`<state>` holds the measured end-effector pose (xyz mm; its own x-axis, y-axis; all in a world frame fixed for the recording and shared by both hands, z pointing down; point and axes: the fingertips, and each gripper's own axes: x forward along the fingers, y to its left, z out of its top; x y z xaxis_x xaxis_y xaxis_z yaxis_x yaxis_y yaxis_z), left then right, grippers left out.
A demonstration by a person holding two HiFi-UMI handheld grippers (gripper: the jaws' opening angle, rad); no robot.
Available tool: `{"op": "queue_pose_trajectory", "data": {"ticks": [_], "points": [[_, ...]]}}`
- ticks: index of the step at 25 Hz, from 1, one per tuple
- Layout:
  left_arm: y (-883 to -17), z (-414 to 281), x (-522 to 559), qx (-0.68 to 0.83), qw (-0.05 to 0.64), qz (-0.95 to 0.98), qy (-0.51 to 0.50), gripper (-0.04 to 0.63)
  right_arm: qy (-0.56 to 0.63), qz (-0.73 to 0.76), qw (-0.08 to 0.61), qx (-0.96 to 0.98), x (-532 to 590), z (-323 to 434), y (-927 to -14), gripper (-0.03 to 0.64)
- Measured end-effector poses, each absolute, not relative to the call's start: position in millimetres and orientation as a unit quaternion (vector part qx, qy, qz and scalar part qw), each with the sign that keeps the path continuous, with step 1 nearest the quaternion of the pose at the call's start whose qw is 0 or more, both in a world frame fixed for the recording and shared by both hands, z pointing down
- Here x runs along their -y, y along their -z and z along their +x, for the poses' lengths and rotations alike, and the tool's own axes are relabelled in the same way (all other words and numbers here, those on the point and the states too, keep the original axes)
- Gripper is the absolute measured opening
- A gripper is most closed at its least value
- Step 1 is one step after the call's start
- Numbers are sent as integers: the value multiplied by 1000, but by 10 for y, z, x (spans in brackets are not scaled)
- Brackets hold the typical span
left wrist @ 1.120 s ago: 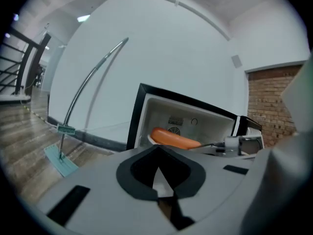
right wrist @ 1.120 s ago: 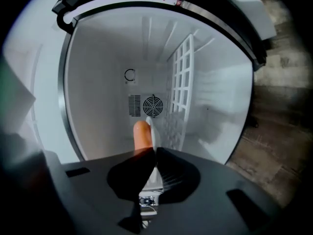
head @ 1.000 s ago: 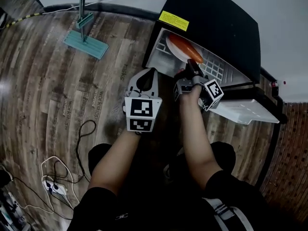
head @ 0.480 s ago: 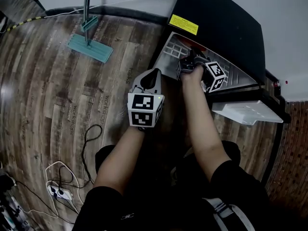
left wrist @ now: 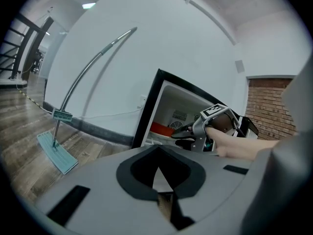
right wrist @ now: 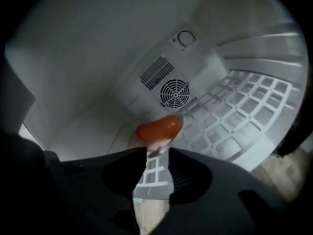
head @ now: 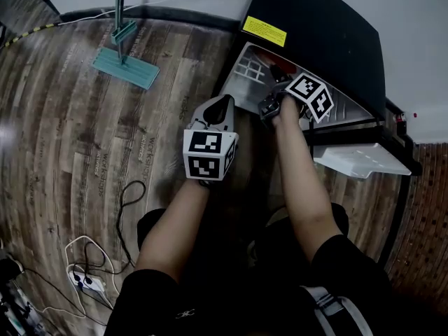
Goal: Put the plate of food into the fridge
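Plate of food (right wrist: 159, 129) is lying inside fridge (head: 315, 33), on wire shelf (right wrist: 234, 111), near back wall. Right gripper (right wrist: 157, 153) is reaching in, jaws just been opening, now standing apart, plate just ahead of tips. Left gripper (left wrist: 157, 170) is hanging outside, left of it, jaws together, empty.

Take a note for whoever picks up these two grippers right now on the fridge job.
Left gripper: fingers shut, empty, outside the fridge.
Right gripper: inside the fridge, jaws have just been opening; plate rim between the tips, not pressed.
Plate with orange food: appears to rest on the wire shelf, below the fan.
Done: plate delivered.
Left: withdraw right gripper, close the door.
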<state>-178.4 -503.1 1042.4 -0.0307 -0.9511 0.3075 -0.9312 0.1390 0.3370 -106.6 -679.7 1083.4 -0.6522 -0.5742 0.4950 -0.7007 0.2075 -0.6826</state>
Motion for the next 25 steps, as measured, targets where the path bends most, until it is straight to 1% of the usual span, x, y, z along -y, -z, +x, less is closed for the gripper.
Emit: {"op": "queue_pose_trajectory", "data": {"ticks": [2,3,6,8,10,11,12,13,14,17,21,25], "points": [[-10444,-1771,5049,714,236,659,20,-3,-470,368,110,795,6706,-1152,-10839,178],[-10454,-1763,5059,712,238,660,20,-3,-467,346,129,803,6662,-1185,-10846,194],[-10463,-1723,5093,709,240,663,20,-3,-450,292,183,824,6528,-1214,-10890,196],[-10451,-1687,5114,706,239,667,19,-3,-430,265,202,839,6456,-1223,-10906,196],[-10448,-1667,5131,705,237,669,17,-3,-396,272,211,851,6456,-1202,-10941,196],[-10454,-1655,5137,704,238,669,15,-3,-377,283,214,855,6468,-1172,-10960,188],[-10460,-1640,5143,704,238,669,14,-3,-358,294,215,860,6478,-1133,-10962,145],[-10465,-1626,5148,704,238,669,12,-3,-340,302,212,865,6481,-1098,-10937,35],[-10469,-1618,5152,704,238,669,9,-3,-324,302,204,873,6473,-1079,-10887,19],[-10497,-1636,5158,707,237,666,3,-3,-296,291,178,892,6424,-1067,-10723,15],[-10517,-1668,5176,715,240,656,-1,-3,-243,305,168,905,6401,-968,-10595,14],[-10292,-1642,5192,727,229,648,-9,-3,-174,324,145,918,6339,-849,-10351,14]]}}
